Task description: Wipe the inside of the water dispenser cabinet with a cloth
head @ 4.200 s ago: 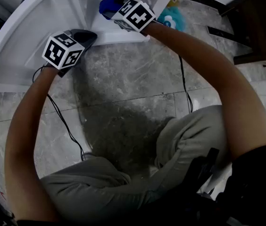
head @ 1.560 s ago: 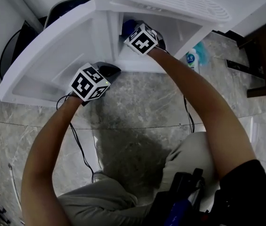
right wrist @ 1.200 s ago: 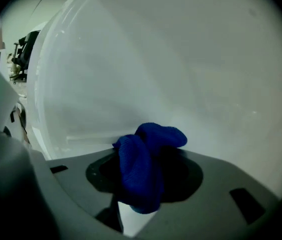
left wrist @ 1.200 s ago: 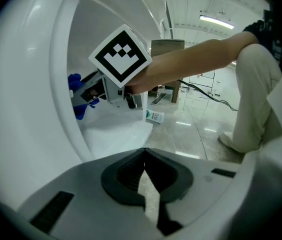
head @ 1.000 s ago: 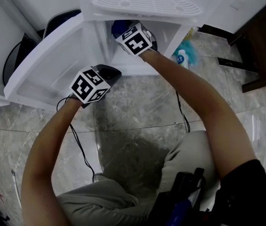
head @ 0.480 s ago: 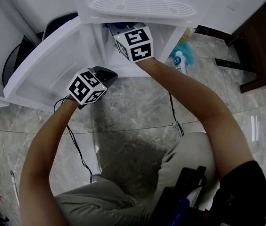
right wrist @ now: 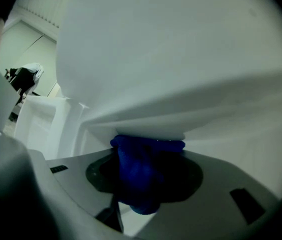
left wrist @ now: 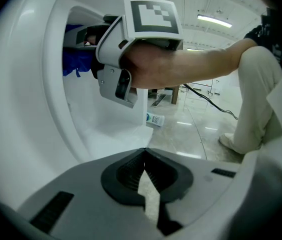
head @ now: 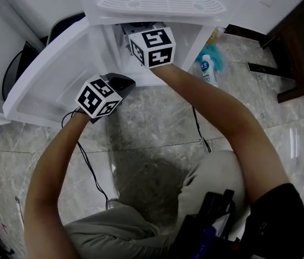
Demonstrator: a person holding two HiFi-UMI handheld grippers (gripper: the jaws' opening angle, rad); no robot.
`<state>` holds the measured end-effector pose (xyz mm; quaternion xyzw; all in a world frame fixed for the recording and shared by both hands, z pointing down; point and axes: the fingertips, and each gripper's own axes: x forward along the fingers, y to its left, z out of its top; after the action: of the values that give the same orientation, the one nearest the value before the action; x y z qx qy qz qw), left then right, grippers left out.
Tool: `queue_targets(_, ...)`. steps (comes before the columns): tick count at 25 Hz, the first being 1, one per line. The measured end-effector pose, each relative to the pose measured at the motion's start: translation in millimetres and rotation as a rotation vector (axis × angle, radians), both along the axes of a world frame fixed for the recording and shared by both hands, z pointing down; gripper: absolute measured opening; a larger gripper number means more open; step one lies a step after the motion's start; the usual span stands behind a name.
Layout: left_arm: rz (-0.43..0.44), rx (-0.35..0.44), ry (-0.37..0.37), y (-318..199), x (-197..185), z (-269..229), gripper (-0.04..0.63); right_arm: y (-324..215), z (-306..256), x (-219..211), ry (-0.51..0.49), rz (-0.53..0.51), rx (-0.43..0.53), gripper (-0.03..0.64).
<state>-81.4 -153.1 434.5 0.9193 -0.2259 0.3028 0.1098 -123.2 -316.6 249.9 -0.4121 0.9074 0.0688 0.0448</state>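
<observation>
**Cabinet door** (head: pixel 49 74): white, swung open to the left; a black cable (head: pixel 87 161) trails over the grey marble floor (head: pixel 157 123) below it.

**Left gripper** (left wrist: pixel 143 168): jaws together with nothing between them. It is parked low by the hinge corner, between the door and the cabinet mouth. Whether it touches the door cannot be told.

**Water dispenser cabinet** (head: pixel 195 36): white and open at the front, under the slotted drip tray (head: pixel 160 1).

**Right gripper** (right wrist: pixel 146 186): reaches into the cabinet, clamped on the blue cloth (right wrist: pixel 138 156). The bunched top of the cloth lies against a white surface in the upper part of the interior. The left gripper view shows the cloth deep inside, at the far left of the opening.

**Bottle** (head: pixel 208 69): white with a blue label, lying on the floor just right of the cabinet.

**Wooden furniture** (head: pixel 303 36): dark, at the far right.

**Step in hand:** wiping is under way, apparently on the upper inside surfaces. The next move calls for keeping the cloth pressed flat and dragging it across the surface above, then working the walls and floor of the cabinet.

**Change from a second ago:** the right gripper's marker cube sits higher and has rolled to show other faces. The cloth, then visible at the cabinet mouth in the head view, is now hidden under the tray. The left gripper has not moved.
</observation>
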Motion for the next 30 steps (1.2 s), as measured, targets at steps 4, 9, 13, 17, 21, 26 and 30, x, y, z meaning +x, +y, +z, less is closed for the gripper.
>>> queue_targets(4, -0.009, 0.003, 0.01, -2, -2, 0, 0.006, -21, 3, 1, -0.005, 0.038, 0.009, 0.156)
queue_targets(9, -0.029, 0.003, 0.02, 0, -9, -1, 0.006, -47, 1, 3, -0.051, 0.087, -0.006, 0.158)
queue_targets(13, -0.026, -0.015, 0.016, 3, -14, 6, 0.006, -52, 1, 1, -0.005, 0.085, 0.038, 0.158)
queue_targets(17, -0.024, -0.016, 0.012, 4, -15, 9, 0.006, -42, 2, -1, 0.004, 0.07, 0.043, 0.158)
queue_targets(21, -0.016, -0.008, 0.023, -1, -8, 5, 0.006, -28, 1, 1, -0.019, 0.064, 0.036, 0.158)
queue_targets(26, -0.011, -0.008, 0.033, 0, -3, 3, 0.006, -37, 1, 1, -0.009, 0.069, 0.056, 0.158)
queue_targets(30, -0.017, -0.016, 0.021, 3, -8, 9, 0.006, -53, 0, 0, 0.038, 0.096, 0.092, 0.158)
